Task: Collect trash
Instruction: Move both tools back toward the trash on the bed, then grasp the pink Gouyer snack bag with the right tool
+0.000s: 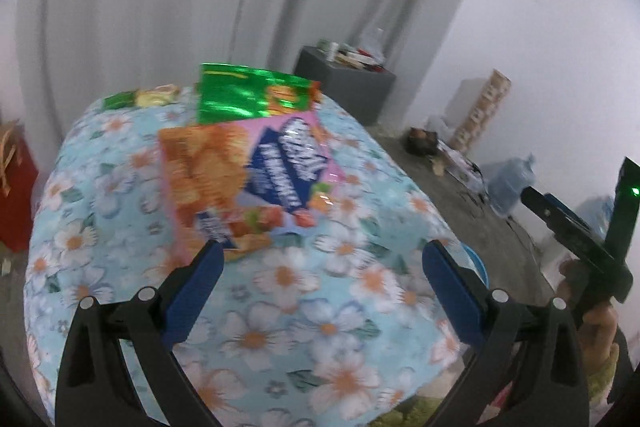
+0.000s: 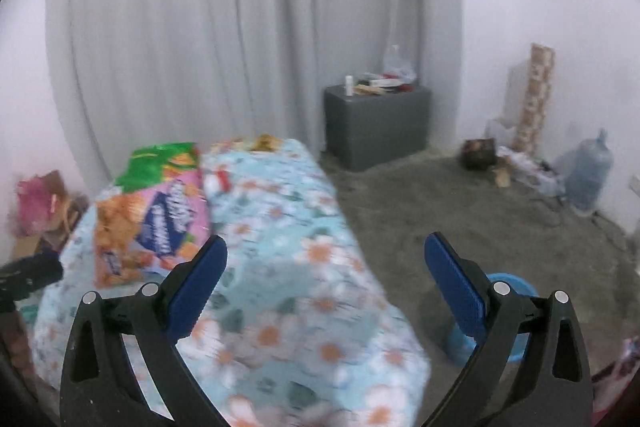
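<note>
Your left gripper (image 1: 322,259) is the nearer one — the pink snack bag (image 1: 244,179) lies just ahead of its fingers (image 1: 196,291), slightly left of centre, long axis running away and to the left. From your right gripper (image 2: 326,255) the same bag sits well off to the left. Both sets of fingers stand wide with nothing between them. The bag is glossy, flat and crinkly (blue label, orange crisps), lying on the floral bench cover (image 1: 332,327) with a green foil bag (image 1: 248,95) touching its far end.
</note>
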